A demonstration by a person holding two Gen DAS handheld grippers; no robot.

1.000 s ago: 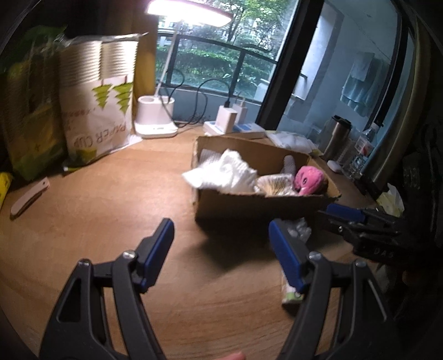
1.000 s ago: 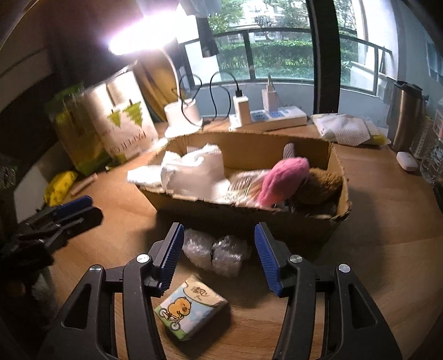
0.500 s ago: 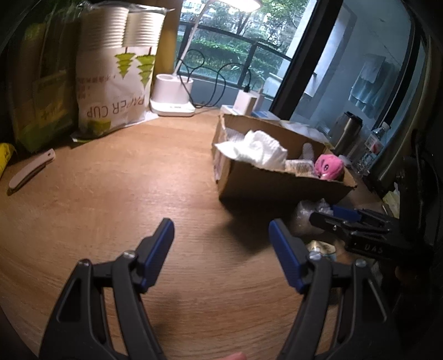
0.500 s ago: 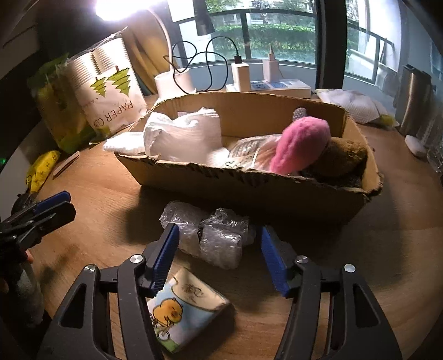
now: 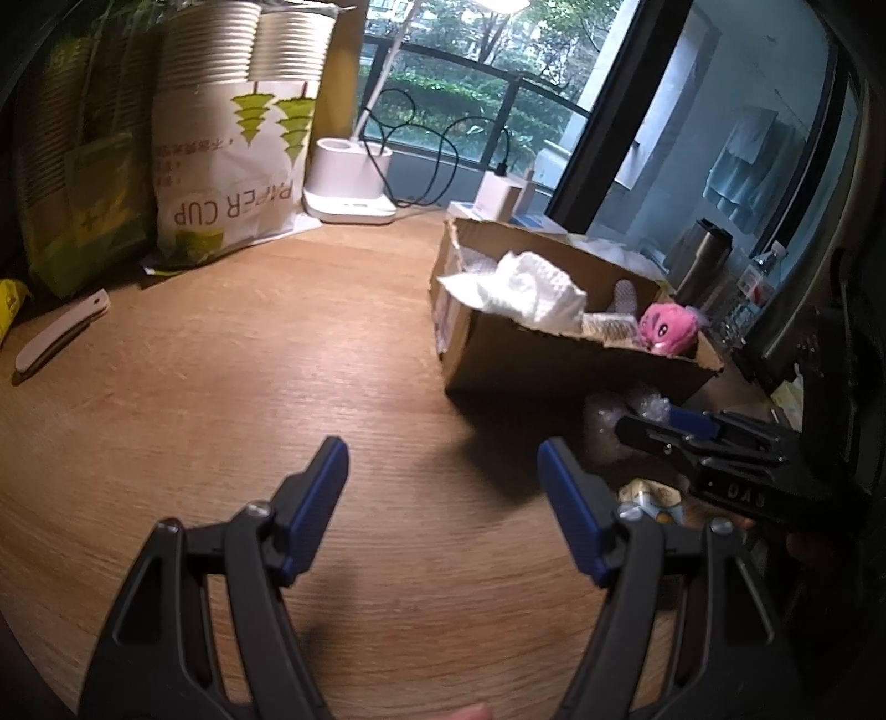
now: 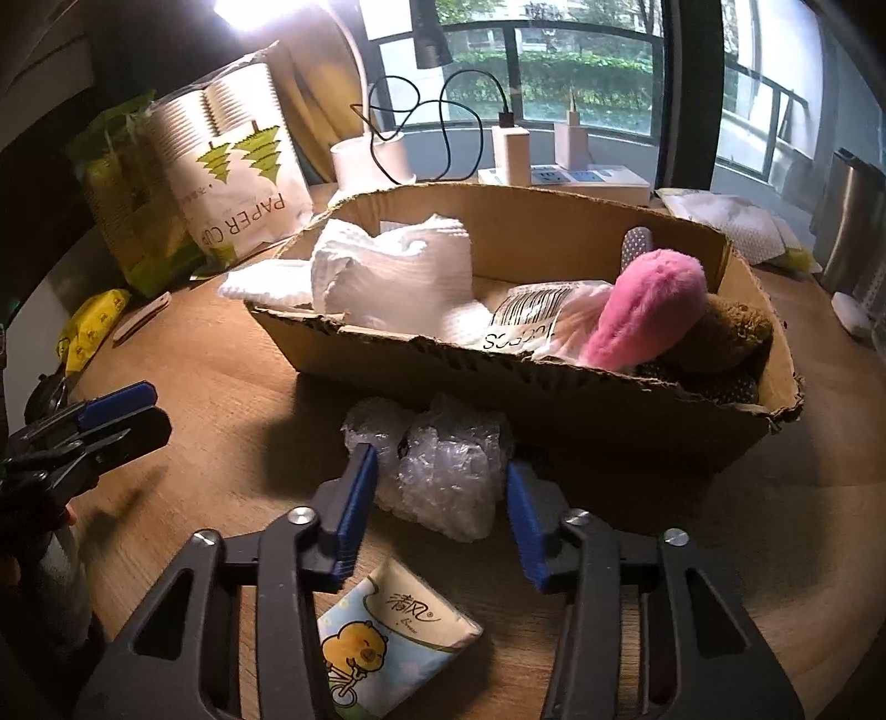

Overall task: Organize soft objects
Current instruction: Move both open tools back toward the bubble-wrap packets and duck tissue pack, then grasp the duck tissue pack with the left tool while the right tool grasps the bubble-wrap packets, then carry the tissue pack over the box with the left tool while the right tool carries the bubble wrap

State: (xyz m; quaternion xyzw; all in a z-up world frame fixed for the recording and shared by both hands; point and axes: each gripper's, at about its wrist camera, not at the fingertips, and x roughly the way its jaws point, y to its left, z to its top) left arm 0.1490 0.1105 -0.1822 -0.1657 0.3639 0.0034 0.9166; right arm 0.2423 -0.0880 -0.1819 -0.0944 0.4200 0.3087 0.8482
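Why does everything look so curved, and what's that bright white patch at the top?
Both views are fisheye, so the table and cardboard box bow. In the right wrist view, lamp glare washes out the top-left corner; the left wrist view's paper cup bag looks slightly blurred.

Crumpled bubble wrap (image 6: 437,471) and tissue pack (image 6: 387,648) on table beside stuffed cardboard box (image 6: 554,399).

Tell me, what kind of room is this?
Probably a home room by a balcony window: a wooden desk holds a desk lamp base, a power strip with chargers and a pack of paper cups.
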